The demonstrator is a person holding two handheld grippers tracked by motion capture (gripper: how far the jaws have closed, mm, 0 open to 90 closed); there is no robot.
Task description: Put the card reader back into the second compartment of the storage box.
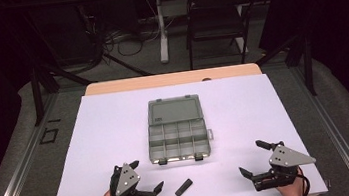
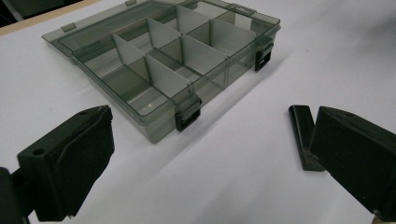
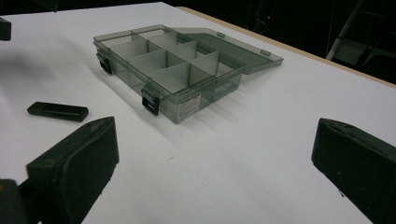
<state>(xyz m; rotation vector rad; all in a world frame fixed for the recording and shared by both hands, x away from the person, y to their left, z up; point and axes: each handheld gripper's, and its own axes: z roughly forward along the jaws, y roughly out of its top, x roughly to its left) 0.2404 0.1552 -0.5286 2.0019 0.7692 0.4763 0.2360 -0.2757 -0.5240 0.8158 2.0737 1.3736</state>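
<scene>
Black bar (image 1: 184,187) lies flat on white table (image 1: 244,104), near front edge, just right of your left gripper (image 1: 148,178), apart from it. Open box (image 1: 177,135) sits mid-table beyond, lid folded back, compartments bare. Your left gripper: jaws spread, grasping nothing. Your right gripper (image 1: 251,158): jaws spread, unloaded, well right of bar

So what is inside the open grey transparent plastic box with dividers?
The grey transparent plastic compartment box lies open and every compartment that shows looks empty: bare floors and dividers. The small black stick lies outside it on the white table. Some corners hide behind dividers.
</scene>
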